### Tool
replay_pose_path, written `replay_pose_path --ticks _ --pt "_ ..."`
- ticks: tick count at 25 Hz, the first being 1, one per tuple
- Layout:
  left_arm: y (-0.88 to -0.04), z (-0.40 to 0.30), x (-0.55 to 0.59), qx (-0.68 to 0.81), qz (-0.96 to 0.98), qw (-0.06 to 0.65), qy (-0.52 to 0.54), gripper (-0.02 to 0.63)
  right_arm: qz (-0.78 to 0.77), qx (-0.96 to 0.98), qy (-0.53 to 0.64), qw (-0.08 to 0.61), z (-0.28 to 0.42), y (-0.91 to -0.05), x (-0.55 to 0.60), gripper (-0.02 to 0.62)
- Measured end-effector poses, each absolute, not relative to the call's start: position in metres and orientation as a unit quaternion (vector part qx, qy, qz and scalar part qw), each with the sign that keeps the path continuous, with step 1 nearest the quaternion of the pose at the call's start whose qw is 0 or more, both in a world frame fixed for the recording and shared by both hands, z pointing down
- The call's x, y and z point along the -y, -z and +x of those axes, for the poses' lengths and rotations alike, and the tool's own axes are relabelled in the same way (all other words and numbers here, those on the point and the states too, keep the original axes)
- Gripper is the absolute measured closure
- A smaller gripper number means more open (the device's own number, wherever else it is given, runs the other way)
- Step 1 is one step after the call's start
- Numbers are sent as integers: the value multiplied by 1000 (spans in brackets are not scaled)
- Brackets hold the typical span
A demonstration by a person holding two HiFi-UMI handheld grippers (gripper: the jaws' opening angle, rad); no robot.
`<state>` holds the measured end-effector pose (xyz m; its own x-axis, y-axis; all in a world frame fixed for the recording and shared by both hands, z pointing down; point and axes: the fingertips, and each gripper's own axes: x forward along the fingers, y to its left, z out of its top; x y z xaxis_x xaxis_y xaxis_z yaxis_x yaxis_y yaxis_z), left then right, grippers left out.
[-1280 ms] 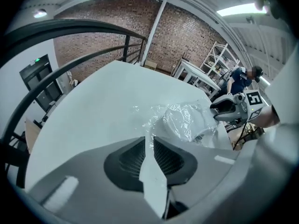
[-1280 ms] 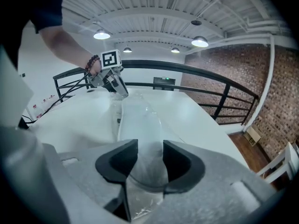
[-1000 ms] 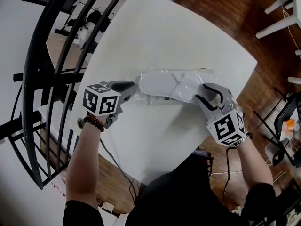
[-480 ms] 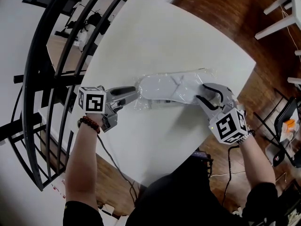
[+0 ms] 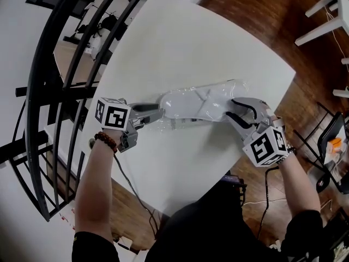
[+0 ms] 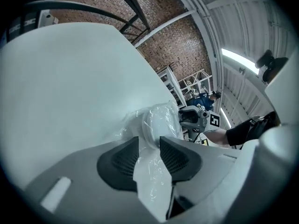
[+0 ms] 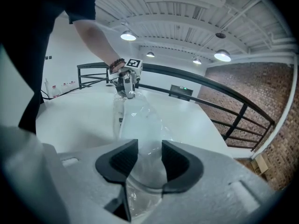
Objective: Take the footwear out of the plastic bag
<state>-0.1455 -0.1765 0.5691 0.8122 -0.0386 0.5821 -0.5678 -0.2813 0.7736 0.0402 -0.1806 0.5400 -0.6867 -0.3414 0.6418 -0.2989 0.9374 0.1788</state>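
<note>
We see the white footwear (image 5: 188, 101) inside the plastic bag (image 5: 175, 123), lying across the middle of the surface (image 5: 191, 48), one end near the right edge. Our right gripper (image 5: 235, 109) is clenched on that end of the footwear through the film. Our left gripper (image 5: 157, 112) has just been closing its jaws and pinches the bag's opposite end.

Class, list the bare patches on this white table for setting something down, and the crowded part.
Free: the wide stretch between the plastic bag and the far table edge, and the near strip before the person. Crowded: the middle band under the bag.
</note>
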Motion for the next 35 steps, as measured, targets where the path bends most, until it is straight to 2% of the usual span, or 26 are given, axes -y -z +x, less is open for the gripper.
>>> replay_pose_path --ticks 5,13,20,25,30,35 --pt "-571 -138 173 181 766 571 -233 492 167 920 38 352 39 -540 180 446" --pt "-574 -133 168 184 756 590 -217 472 162 923 40 348 39 -540 179 448" --pt "-571 -128 168 179 753 597 -210 425 157 924 39 345 39 -541 179 451" --pt "-572 -128 168 180 753 597 -211 470 162 926 33 340 37 -540 181 451" --pt "-570 -132 167 189 752 595 -211 485 195 929 -12 314 48 -521 193 419" --pt "-568 -134 168 199 753 592 -207 489 301 900 -133 285 100 -533 221 417"
